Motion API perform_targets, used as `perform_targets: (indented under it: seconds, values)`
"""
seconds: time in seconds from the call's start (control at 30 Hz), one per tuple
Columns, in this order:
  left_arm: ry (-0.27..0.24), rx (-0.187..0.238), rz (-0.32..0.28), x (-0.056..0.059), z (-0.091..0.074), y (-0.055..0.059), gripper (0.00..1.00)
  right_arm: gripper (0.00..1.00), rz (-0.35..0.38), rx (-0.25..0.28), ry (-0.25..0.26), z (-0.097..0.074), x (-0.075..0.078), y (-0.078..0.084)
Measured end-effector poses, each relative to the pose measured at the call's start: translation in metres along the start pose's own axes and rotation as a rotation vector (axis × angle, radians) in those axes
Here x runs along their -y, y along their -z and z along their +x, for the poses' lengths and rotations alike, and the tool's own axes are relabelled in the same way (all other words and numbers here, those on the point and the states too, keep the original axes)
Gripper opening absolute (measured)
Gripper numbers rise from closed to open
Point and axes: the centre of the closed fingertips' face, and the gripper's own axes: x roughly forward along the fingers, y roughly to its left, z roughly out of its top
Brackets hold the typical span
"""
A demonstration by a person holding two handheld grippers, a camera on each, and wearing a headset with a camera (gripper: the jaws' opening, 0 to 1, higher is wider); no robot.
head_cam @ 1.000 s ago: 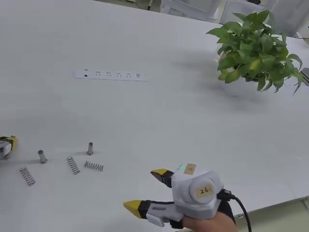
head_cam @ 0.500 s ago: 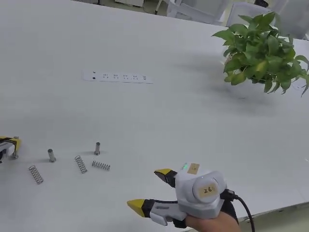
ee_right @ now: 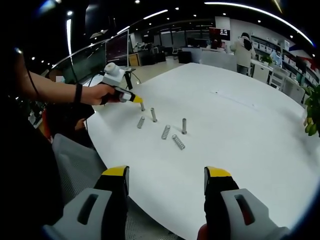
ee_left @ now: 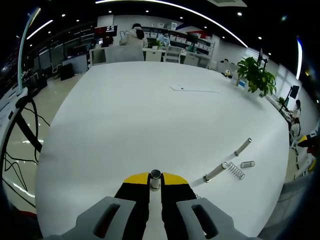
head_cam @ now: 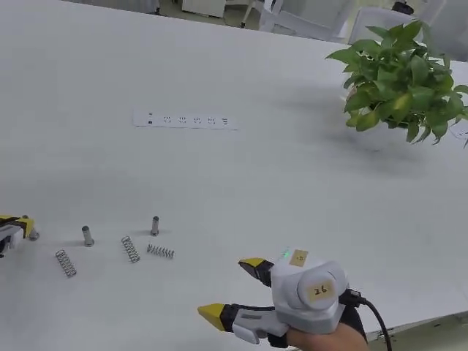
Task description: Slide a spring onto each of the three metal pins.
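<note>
Metal pin [ee_left: 155, 174] clamped in left gripper [ee_left: 155, 182].

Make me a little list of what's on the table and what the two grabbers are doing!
left gripper: fingers closed on one metal pin
right gripper: open, holding nothing
free pins: two, standing upright
springs: three, lying loose, none on a pin
also on table: power strip, potted plant

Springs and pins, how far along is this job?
Nothing done yet: all three springs lie loose on the table. In hand: the left gripper is shut on one pin. Left: all three slides; two other pins stand bare, and the right gripper is open, empty.
</note>
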Motion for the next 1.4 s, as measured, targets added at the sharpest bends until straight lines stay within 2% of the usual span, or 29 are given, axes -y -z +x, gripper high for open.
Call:
perform_targets:
  seconds: [0.77,0.83,1.4]
  values:
    - [0.007,-0.022,0.036,0.006,-0.012,0.011,0.0,0.61,-0.001,0.013,-0.002,-0.003,-0.005,0.003]
    - [0.013,-0.028,0.047,0.008,-0.012,0.014,0.0,0.61,0.0,0.013,-0.003,-0.003,-0.005,0.004]
    - [0.011,-0.031,0.082,0.01,-0.011,0.016,0.0,0.6,0.0,0.005,-0.003,-0.004,-0.003,0.007]
